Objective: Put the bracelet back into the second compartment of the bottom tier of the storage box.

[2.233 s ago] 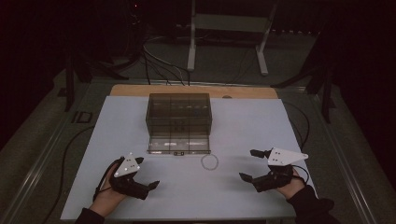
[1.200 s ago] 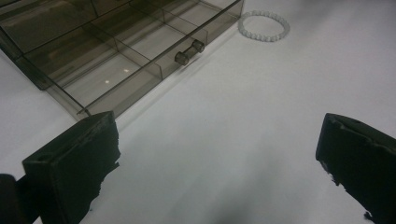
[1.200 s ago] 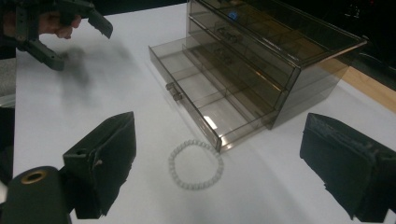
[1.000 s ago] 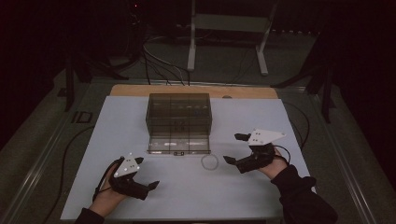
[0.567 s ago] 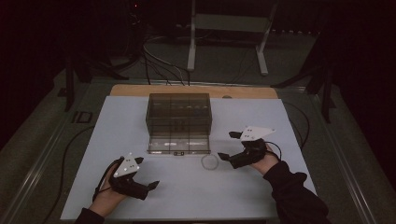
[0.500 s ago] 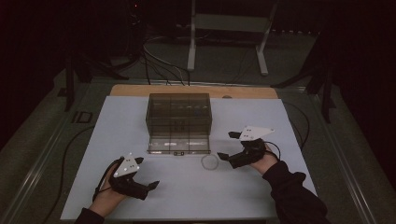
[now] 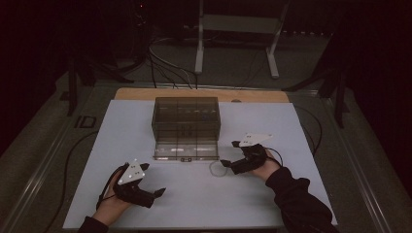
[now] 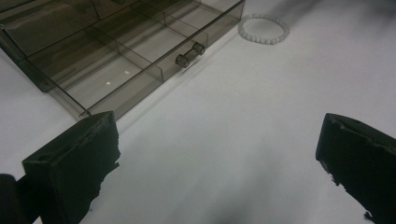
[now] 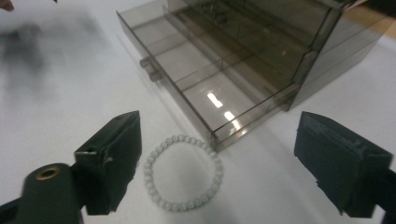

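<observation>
On the near left of the white desk (image 7: 291, 136), the left claw (image 7: 156, 194) rests in the person's hand, its jaws spread wide with nothing between them; in the left gripper view they frame bare desk surface. Farther in, at the middle of the desk, stands a smoky clear organiser box (image 7: 186, 116) with its bottom drawer (image 7: 184, 149) pulled out toward the person. The drawer is split into compartments and has a small knob handle (image 8: 190, 54) on its front.

Just right of the drawer's front corner lies a white beaded bracelet (image 9: 183, 172), flat on the desk, close to the drawer but not touching it as far as the right gripper view shows. The right claw (image 7: 228, 163) hovers just over it, pointing left. Its jaws stand wide, one on either side of the bracelet in the right gripper view; they have just been closing a little, yet the pads do not touch the beads. The dark sleeve (image 7: 296, 199) behind it reaches in from the lower right.
</observation>
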A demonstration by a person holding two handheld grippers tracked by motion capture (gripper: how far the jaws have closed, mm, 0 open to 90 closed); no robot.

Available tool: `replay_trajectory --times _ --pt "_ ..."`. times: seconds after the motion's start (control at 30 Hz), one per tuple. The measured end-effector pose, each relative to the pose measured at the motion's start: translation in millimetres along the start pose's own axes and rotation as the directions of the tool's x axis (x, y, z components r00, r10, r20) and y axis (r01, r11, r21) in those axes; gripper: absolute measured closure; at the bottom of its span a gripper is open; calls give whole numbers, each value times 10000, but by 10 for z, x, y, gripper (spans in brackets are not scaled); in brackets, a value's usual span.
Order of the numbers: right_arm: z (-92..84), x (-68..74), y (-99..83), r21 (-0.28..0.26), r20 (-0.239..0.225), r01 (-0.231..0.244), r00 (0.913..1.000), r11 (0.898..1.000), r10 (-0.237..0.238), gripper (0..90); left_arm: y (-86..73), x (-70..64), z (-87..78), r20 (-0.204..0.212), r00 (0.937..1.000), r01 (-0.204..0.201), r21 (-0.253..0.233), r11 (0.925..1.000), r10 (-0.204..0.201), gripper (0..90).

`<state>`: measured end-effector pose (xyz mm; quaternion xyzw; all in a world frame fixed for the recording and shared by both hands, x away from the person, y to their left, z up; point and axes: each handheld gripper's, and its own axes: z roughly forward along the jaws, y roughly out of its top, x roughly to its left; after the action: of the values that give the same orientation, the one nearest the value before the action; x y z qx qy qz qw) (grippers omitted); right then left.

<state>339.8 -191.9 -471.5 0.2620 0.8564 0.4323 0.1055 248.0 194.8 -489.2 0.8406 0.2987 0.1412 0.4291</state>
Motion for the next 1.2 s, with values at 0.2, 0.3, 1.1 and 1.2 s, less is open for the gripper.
replay_trajectory --times 0.2,0.3,1.1,1.2 --pt "89 15 -48 368 -37 -119 9999 9993 120 317 -1 0 2 16 10000 -11 8 10000 11 0" --pt "155 7 -112 621 -24 -275 9996 9977 277 408 -1 -1 3 2 10000 -13 6 10000 13 0" --pt "405 22 -262 1898 946 -649 9944 9797 476 733 -5 3 7 11 10000 -54 73 10000 54 0" --pt "407 33 -256 1957 1031 -640 9937 9786 443 784 -6 3 8 25 10000 -45 68 10000 45 0"
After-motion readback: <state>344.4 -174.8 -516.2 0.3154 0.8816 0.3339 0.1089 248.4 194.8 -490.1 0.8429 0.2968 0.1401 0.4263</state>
